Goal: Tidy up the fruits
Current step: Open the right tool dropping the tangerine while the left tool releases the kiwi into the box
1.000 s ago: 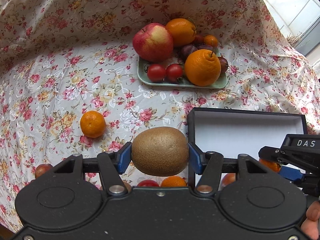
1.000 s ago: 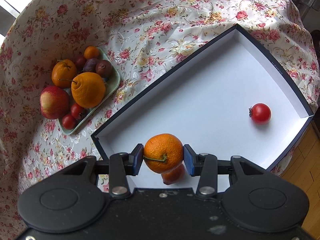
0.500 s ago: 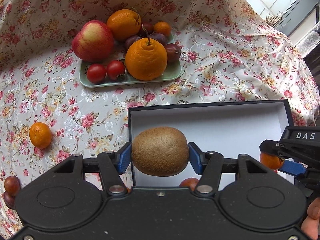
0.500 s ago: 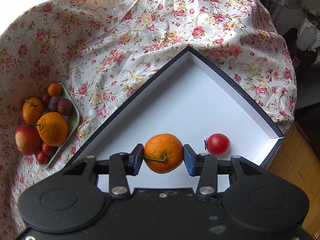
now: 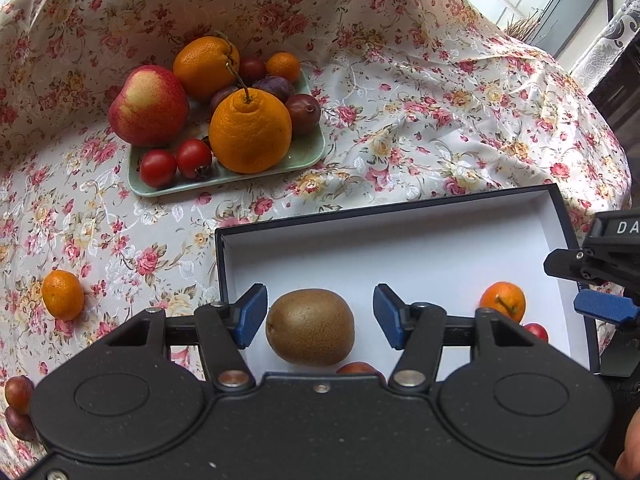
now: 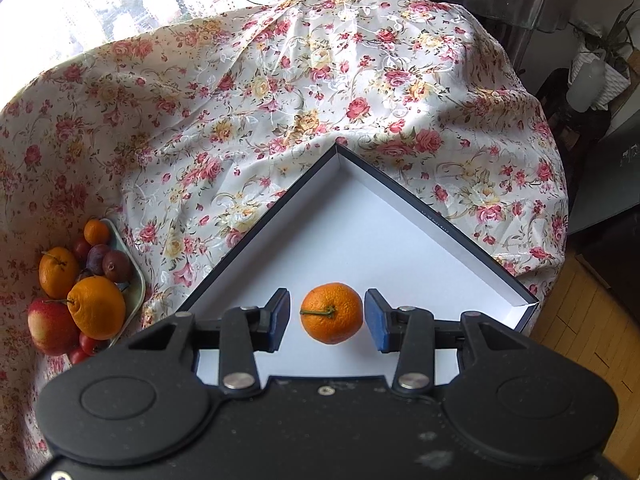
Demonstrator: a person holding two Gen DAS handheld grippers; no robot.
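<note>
Floral tablecloth (image 5: pixel 420 128) — one box (image 6: pixel 400 216), one kiwi (image 5: pixel 310 326), one mandarin (image 6: pixel 332 313) — both tools parted, empty.

Colours on the flowered cloth

The cloth (image 5: pixel 400 120) is cream with pink and red roses and yellow blooms. The box (image 6: pixel 360 240) is white inside with a dark navy rim. A brown kiwi (image 5: pixel 310 326) and an orange mandarin (image 6: pixel 332 313) lie in it. The tray (image 5: pixel 308 156) is pale green, carrying a red and yellow apple (image 5: pixel 149 106), bright oranges, red tomatoes and dark purple plums. Both claws are black with blue pads (image 5: pixel 251 316).
</note>
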